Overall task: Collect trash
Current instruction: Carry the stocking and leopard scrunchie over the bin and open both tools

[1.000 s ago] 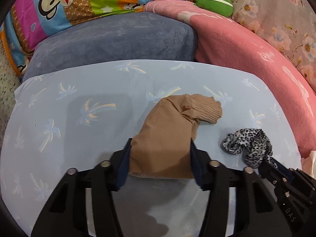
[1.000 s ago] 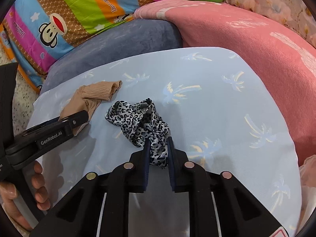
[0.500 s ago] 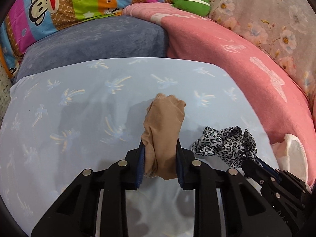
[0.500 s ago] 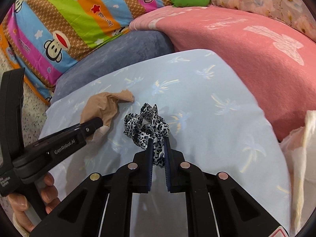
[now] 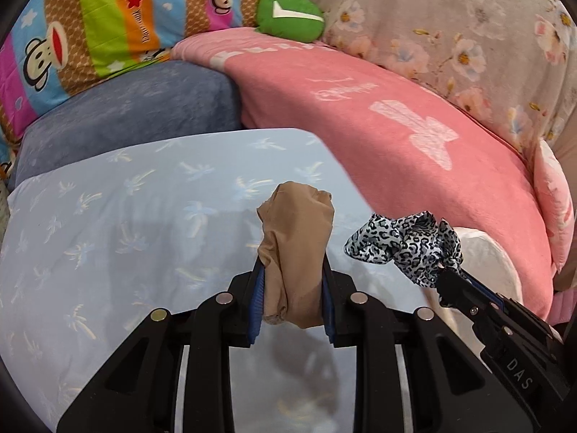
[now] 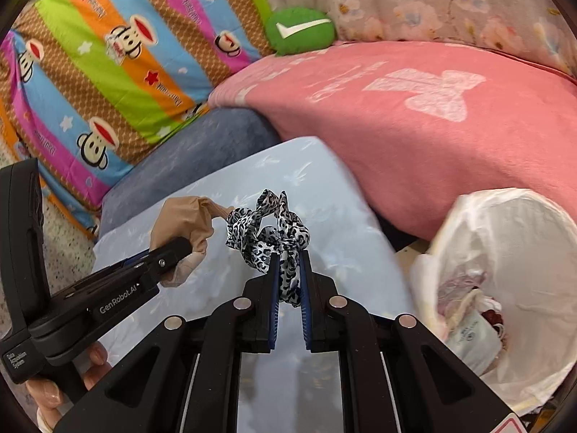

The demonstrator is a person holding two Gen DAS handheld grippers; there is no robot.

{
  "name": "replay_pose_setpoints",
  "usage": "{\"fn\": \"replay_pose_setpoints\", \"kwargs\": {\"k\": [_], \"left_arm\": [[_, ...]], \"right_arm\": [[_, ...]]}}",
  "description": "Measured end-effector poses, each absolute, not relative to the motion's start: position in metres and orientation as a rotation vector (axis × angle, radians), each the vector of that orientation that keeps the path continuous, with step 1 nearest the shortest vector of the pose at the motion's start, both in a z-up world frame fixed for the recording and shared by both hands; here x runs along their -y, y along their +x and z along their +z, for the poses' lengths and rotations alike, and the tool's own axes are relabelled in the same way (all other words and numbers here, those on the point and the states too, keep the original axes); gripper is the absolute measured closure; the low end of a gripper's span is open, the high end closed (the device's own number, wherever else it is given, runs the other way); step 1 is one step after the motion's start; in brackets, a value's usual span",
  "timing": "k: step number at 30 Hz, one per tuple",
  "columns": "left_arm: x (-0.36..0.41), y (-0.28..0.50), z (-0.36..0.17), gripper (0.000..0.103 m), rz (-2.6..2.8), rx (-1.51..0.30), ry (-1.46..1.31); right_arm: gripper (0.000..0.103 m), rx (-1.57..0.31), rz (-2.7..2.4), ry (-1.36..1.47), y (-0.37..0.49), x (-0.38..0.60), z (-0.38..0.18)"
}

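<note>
Beige stocking (image 5: 295, 252) clamped between pads of left gripper (image 5: 291, 288), jaws narrow, cloth bunched and hanging clear of the blue sheet (image 5: 144, 238). Leopard scrunchie (image 6: 274, 238) pinched in right gripper (image 6: 288, 281), jaws nearly shut on it, also off the sheet. Left jaws closed down on the stocking within the last second; no further closing in the last half of it.

Pick-up: done for both items. Nothing else loose seen on the sheet in either view.

Drop-off: not yet done. Bin with white liner (image 6: 523, 216) seen at right of right-wrist view, beside the bed and below the pink blanket (image 6: 414, 126); some rubbish already inside. Scrunchie near the bin rim but not over the opening. Stocking further from it, to the left of the scrunchie.

Left to do, as judged: carry both over the opening, release. Soft, light cloth; may cling to pads or catch on the liner edge on release.
</note>
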State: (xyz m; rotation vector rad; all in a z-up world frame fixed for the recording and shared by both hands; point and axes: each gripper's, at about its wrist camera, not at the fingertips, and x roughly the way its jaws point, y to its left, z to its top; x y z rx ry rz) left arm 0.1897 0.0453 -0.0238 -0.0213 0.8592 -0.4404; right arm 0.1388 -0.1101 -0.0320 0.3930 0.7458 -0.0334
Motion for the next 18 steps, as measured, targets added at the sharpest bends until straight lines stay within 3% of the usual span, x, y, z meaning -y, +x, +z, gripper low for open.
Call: {"fn": "replay_pose_setpoints", "kwargs": {"k": [18], "left_arm": [[0.072,0.123,0.008,0.077,-0.645,-0.811,0.079]], "right_arm": [[0.093,-0.634,-0.202,0.486,0.046,0.237,-0.005]]}}
